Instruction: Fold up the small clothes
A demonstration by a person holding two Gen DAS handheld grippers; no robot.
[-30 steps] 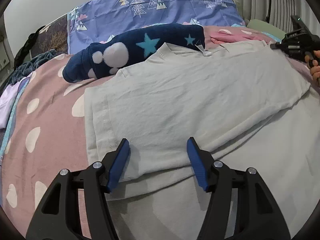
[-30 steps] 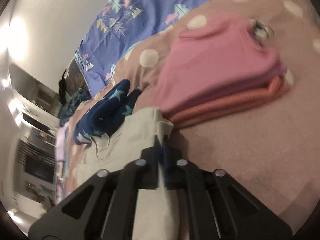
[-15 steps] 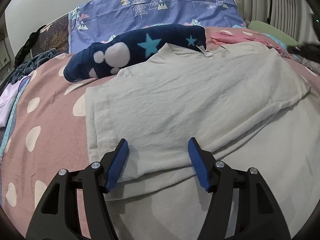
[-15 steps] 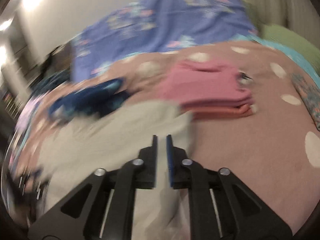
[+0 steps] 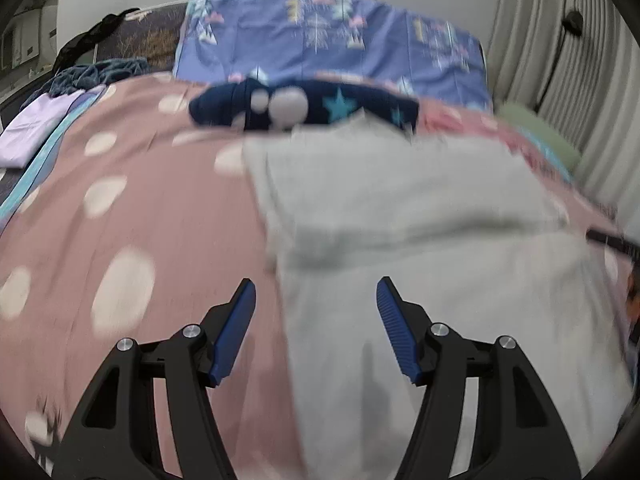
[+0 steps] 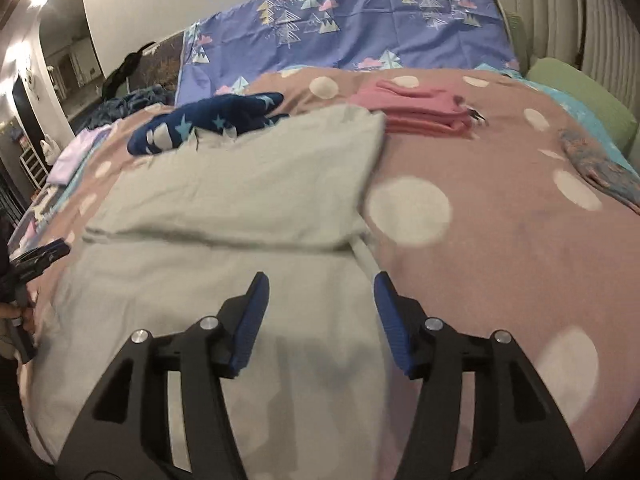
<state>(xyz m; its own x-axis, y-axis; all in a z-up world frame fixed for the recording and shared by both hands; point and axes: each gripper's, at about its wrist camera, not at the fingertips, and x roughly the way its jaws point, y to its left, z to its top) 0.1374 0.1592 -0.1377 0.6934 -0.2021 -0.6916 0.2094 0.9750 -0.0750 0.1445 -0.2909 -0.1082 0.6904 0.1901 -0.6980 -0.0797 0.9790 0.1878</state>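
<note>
The pale grey-green cotton T-shirt is lying flat on the dusty-pink bedspread with white polka dots, with its upper part folded down over the lower part so that a straight fold edge is running across the garment.

The left gripper is hovering over the shirt's left border with its blue-padded jaws standing apart and nothing between them; one pad is sitting above the bedspread, the other above the shirt.

The right gripper is hovering over the shirt's right border; its jaws are opening, and no cloth is between them.

The navy fleece garment with pale stars is lying just beyond the shirt's collar, touching it. The folded pink clothes stack is resting near the shirt's far right corner. The purple pillowcase with a tree print is standing at the head of the bed. The left view is blurred
</note>
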